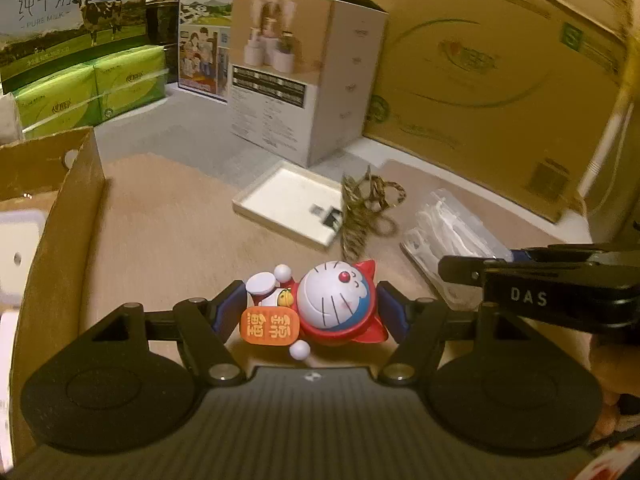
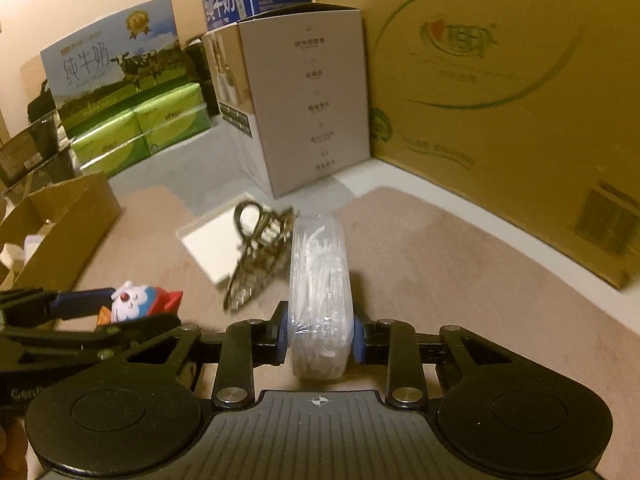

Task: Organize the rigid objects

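Note:
My left gripper [image 1: 312, 310] is shut on a Doraemon figurine [image 1: 320, 308] in a red suit with an orange plaque, held above the tan mat. It also shows in the right wrist view [image 2: 136, 302]. My right gripper [image 2: 320, 338] is shut on a clear round box of white floss picks [image 2: 320, 280], held on edge; in the left wrist view the box [image 1: 444, 232] sits beyond the right gripper's finger [image 1: 472, 270]. An open cardboard box [image 1: 60, 216] stands at the left, beside the left gripper.
A shallow white tray [image 1: 288, 200] lies on the mat with a brown patterned hair claw clip [image 1: 364, 208] at its right edge. A grey product box [image 2: 308, 96], a big cardboard carton [image 2: 500, 92], milk cartons [image 1: 72, 12] and green tissue packs [image 1: 92, 92] line the back.

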`<state>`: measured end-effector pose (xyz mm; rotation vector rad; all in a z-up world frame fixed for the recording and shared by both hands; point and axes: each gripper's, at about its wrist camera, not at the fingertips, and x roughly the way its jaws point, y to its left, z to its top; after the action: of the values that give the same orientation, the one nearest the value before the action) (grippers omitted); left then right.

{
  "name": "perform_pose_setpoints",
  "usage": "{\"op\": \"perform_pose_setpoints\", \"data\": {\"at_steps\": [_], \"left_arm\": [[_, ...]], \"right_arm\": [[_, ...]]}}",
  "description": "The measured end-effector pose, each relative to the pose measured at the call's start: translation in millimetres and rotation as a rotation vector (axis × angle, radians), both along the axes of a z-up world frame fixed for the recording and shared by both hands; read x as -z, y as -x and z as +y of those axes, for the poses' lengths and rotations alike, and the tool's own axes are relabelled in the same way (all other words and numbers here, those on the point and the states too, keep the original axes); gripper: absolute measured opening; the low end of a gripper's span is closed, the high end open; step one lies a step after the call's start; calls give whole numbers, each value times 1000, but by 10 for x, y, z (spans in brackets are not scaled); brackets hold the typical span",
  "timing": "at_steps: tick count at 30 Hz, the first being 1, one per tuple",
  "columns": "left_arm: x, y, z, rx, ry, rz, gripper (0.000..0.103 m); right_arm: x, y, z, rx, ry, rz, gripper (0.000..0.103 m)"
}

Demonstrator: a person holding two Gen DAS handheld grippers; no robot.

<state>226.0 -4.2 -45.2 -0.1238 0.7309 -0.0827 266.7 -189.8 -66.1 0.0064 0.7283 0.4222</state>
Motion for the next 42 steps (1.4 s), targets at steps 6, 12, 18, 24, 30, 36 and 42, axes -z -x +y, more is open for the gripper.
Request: {"op": "perform_pose_setpoints", "data": {"at_steps": [6, 12, 18, 24, 30, 36, 42], "left_arm": [[-22, 408, -116, 9, 3, 15, 68], [-91, 776, -162, 7, 3, 18, 68], [-172, 1077, -146, 3, -6, 18, 68], [-283, 1345, -134, 5, -26, 3, 68], [-386, 1558, -48, -10, -30, -9, 68], [-465, 1726, 57, -27, -36, -16, 68], [-543, 1857, 161, -37, -40, -27, 68]], "right_arm": [[-48, 515, -189, 40, -11, 3, 30], [-130, 940, -292, 55, -26, 6, 30], [-231, 1224, -348, 70, -42, 5, 30], [-331, 1448, -310, 53, -44, -8, 30], [-403, 1635, -228, 27, -42, -13, 30], [-477, 1797, -119, 12, -26, -26, 30], [-545, 1956, 6, 0, -8, -48, 30]]}}
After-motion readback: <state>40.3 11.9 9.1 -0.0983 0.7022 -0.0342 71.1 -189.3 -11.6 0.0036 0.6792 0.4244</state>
